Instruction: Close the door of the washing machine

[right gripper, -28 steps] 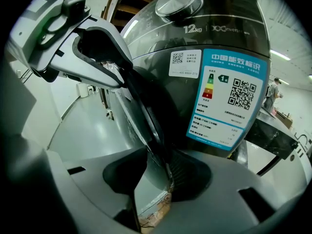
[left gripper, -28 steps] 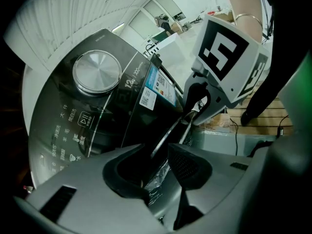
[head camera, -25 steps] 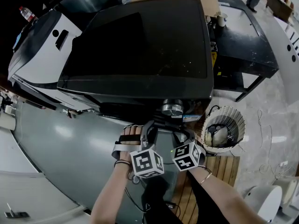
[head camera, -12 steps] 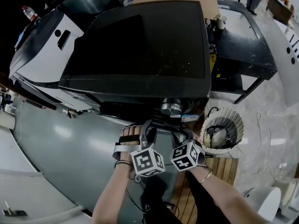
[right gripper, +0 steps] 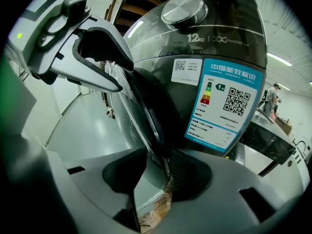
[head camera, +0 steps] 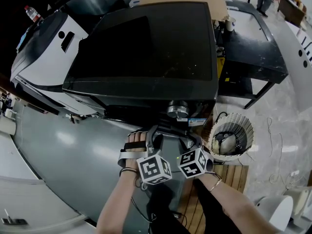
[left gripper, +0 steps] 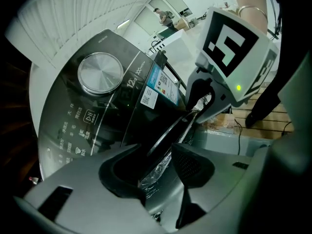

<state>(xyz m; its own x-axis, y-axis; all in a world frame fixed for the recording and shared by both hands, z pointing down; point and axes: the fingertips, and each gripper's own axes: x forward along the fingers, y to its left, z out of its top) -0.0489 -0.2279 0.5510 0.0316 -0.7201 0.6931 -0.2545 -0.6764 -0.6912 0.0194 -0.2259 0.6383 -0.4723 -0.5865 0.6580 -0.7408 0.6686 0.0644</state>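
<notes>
The washing machine (head camera: 146, 48) has a wide black glass top, with a silver knob (head camera: 178, 109) at its front. The door's thin dark edge (left gripper: 168, 135), wrapped in clear film, runs across both gripper views. My left gripper (left gripper: 156, 172) straddles that edge. Its jaws are opening, with a gap showing beside the edge. My right gripper (right gripper: 156, 179) sits just to the right on the same edge (right gripper: 151, 126), its pads closed against it. In the head view, the left gripper (head camera: 155, 130) and the right gripper (head camera: 187, 136) stand side by side below the knob.
A white woven basket (head camera: 246, 121) holding cloth stands to the right of the machine, on wooden slats. A black table (head camera: 253, 43) is at the back right. A white-and-black machine (head camera: 44, 57) is at the left, and a bottle (head camera: 33, 14) behind it. Grey floor lies in front.
</notes>
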